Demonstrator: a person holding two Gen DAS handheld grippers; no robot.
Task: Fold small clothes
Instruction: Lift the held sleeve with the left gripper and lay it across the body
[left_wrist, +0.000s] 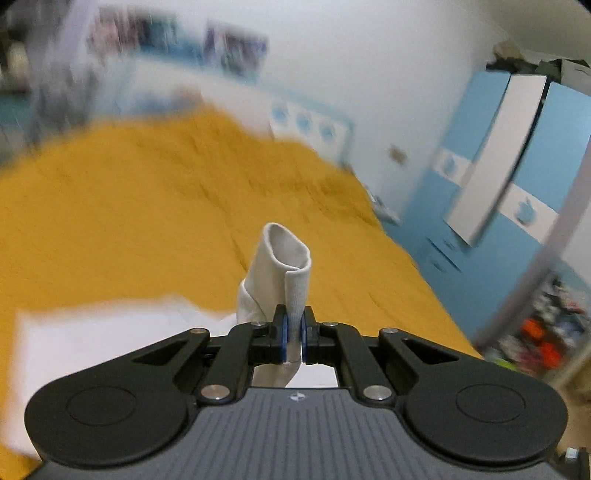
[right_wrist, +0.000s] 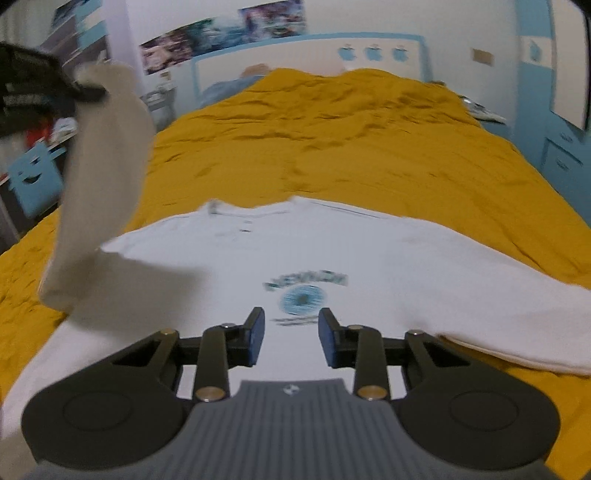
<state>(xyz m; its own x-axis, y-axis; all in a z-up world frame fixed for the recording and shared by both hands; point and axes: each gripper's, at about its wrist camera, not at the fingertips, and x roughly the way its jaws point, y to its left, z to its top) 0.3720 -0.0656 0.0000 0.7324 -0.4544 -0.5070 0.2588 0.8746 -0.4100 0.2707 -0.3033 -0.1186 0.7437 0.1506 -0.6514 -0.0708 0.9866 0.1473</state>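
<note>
the left gripper (left_wrist: 294, 326), angled down over the bed, pinches a white sock (left_wrist: 275, 275) tight between its blue pads; in the right wrist view the sock (right_wrist: 98, 192) hangs in the air at the left. the right gripper (right_wrist: 291, 341), tilted downward, hovers with jaws partly apart and empty above a white t-shirt (right_wrist: 332, 251) spread flat on the mustard-yellow bedspread (right_wrist: 332, 140).

The sock (left_wrist: 280, 273) was matt ribbed knit. The shirt (right_wrist: 369, 258) was smooth cotton-like cloth, its blue print at 6 o'clock. The blanket (right_wrist: 332, 147) looked wrinkled, matt fabric.
</note>
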